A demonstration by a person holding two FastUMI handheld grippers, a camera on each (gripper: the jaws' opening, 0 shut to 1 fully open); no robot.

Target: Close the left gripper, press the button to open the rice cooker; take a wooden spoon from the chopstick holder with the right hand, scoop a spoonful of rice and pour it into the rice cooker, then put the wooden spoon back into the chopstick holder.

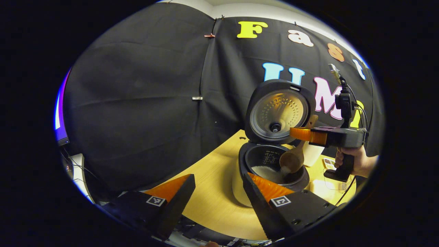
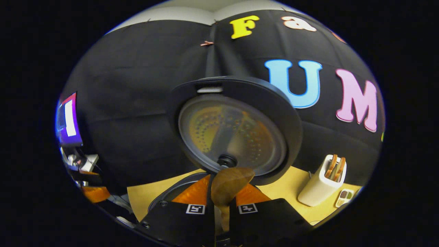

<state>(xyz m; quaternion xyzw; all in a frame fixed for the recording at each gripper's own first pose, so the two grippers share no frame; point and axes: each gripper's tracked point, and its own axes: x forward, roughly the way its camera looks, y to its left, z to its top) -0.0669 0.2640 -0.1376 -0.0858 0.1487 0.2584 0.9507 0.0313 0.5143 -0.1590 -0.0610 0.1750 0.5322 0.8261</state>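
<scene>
The rice cooker [image 1: 240, 185] stands open on the wooden table, its lid [image 1: 277, 113] raised upright. White rice [image 1: 265, 173] lies in the dark inner pot. My left gripper [image 1: 219, 190] hangs open in front of the cooker, nothing between its fingers. A hand holds my right gripper [image 1: 303, 134] over the pot, shut on the wooden spoon [image 1: 291, 160], whose bowl tips down into the pot. In the right gripper view the spoon [image 2: 229, 185] sticks up between the shut fingers of the right gripper [image 2: 222, 206], just below the lid [image 2: 236, 133]. The white chopstick holder [image 2: 321, 185] stands to the right with wooden utensils in it.
The table [image 1: 209, 192] runs left of the cooker. A clear container [image 1: 327, 187] sits at the cooker's right, near a small card [image 1: 329, 163]. A lit screen [image 2: 68, 120] and clutter lie off the table's left. The black cloth wall is close behind the lid.
</scene>
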